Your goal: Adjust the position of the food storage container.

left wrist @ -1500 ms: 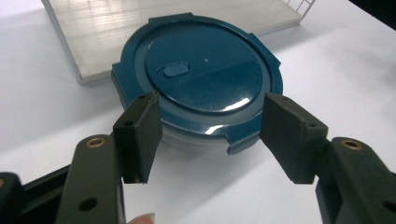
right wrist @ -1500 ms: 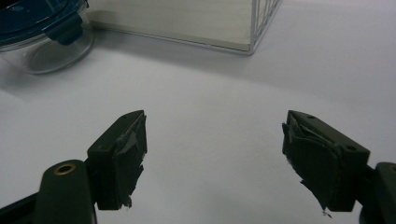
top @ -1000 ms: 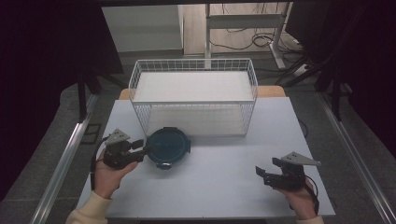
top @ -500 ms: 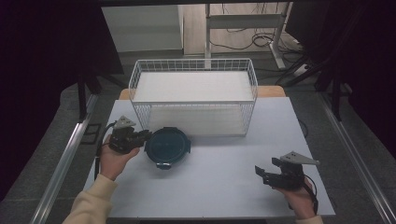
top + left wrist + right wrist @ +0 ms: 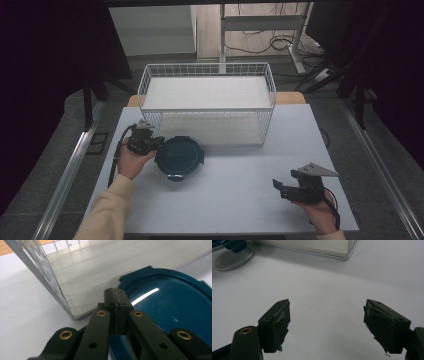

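In the high view, a round container with a dark teal snap-on lid (image 5: 179, 157) sits on the pale table (image 5: 235, 200), just in front of the left end of a white wire basket (image 5: 206, 102) whose floor is lined with a pale board. The left gripper (image 5: 150, 143) is at the container's left rim, touching or very nearly so. The right gripper (image 5: 281, 187) rests well apart, near the table's right front corner, with nothing between its jaws.

In the left gripper view, the two black jaws are pressed flat together with nothing visible between them, the left gripper's tip (image 5: 115, 293) poised over the edge of the teal lid (image 5: 172, 307), close to one of its latch tabs. The basket's wire wall (image 5: 40, 267) stands just beyond. The lid is glossy, with a bright glare streak, so it looks hard and slick.

In the right gripper view, the right gripper (image 5: 327, 312) has its jaws spread wide over bare table, the pads wrapped in ragged tape. The container's clear base (image 5: 232, 260) shows at top left, glass or stiff plastic, I cannot tell which.

My judgement: rigid, probably light if empty, and slippery on the dome; a jaw over the rim or a latch tab would hold better than the smooth top
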A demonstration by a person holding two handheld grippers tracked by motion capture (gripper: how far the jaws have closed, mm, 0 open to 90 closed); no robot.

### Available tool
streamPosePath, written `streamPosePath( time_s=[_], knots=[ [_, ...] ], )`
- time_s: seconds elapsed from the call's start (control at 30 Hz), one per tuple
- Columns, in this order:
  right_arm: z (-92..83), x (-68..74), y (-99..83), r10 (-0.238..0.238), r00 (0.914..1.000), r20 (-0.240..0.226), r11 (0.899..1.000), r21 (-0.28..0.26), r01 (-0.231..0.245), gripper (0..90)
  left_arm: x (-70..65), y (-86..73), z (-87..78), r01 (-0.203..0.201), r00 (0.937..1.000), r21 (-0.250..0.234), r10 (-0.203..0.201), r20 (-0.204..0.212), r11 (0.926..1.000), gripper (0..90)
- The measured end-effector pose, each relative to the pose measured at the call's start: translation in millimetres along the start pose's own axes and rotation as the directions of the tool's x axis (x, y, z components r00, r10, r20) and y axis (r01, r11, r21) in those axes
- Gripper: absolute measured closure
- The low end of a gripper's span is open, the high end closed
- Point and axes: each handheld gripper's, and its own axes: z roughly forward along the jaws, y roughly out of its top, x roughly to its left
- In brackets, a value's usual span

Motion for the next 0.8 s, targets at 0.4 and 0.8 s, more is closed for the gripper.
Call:
streamPosePath(
  time_s=[0.4, 0.8],
  knots=[
    [2.2, 2.2, -1.1, -0.019, 0.9998, 0.007, 1.0, 0.017, 0.019, 21.3, 9.2, 1.9, 15.1, 0.011, 0.9999, 0.036, -0.011, -0.001, 0.9993, 90.0],
    [2.2, 1.0, -0.9, -0.015, 0.9999, 0.007, 1.0, 0.018, 0.015, 21.3, 9.6, 0.5, 22.6, -0.025, 0.9996, 0.104, 0.026, -0.009, 0.9943, 90.0]
  ],
)
